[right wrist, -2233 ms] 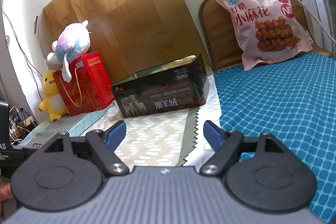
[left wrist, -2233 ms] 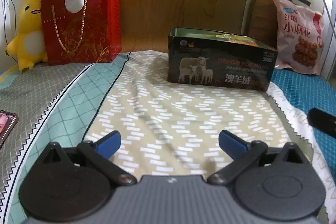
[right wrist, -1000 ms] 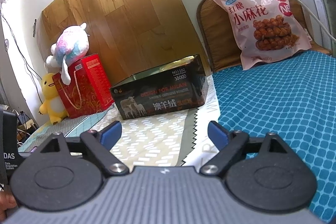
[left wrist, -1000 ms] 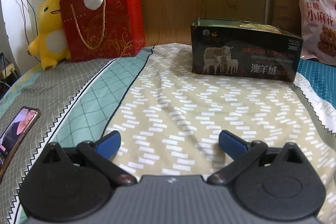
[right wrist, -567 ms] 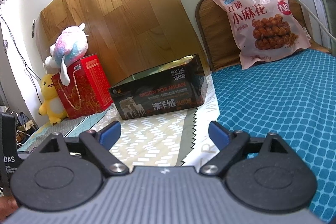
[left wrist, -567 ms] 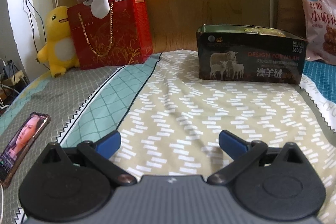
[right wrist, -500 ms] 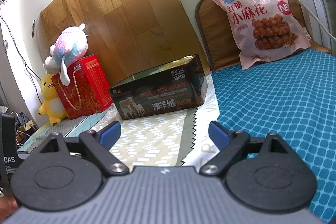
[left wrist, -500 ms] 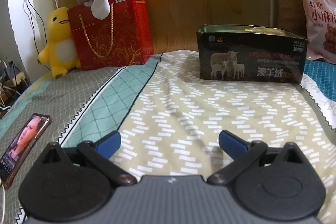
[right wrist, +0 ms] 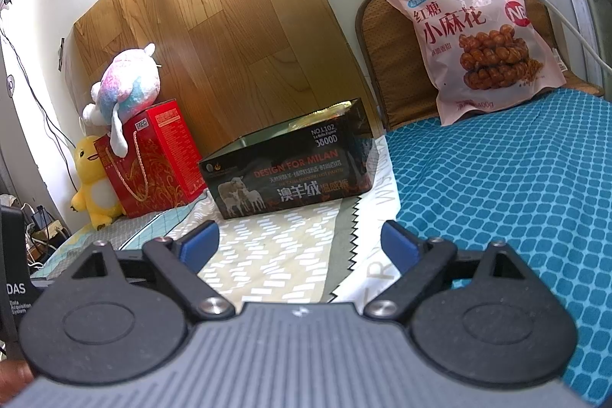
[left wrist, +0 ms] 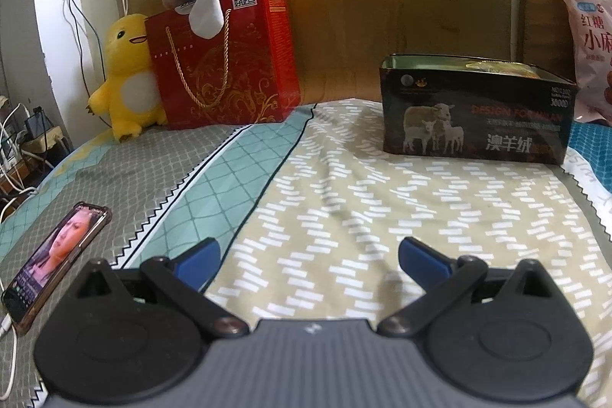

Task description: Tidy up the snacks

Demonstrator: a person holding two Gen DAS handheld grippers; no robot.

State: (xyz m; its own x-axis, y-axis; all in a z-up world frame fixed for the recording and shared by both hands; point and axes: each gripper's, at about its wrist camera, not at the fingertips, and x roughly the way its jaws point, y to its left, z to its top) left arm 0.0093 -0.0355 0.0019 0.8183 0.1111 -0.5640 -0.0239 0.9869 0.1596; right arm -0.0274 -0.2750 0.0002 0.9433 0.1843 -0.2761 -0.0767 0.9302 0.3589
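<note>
Left tool (left wrist: 308, 257) swung left; both tools gape empty, snack bag (right wrist: 480, 37) far ahead.

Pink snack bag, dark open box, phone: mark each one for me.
Pink snack bag (right wrist: 472, 37), right wrist view, middle of its printed front.
Dark open box (right wrist: 290, 178), right wrist view, its printed front wall.
Phone (left wrist: 57, 251), left wrist view, its lit screen.

Each hand-held gripper (left wrist: 308, 257) has a ribbed grey body, black linkages, blue fingertips (left wrist: 197, 259).
</note>
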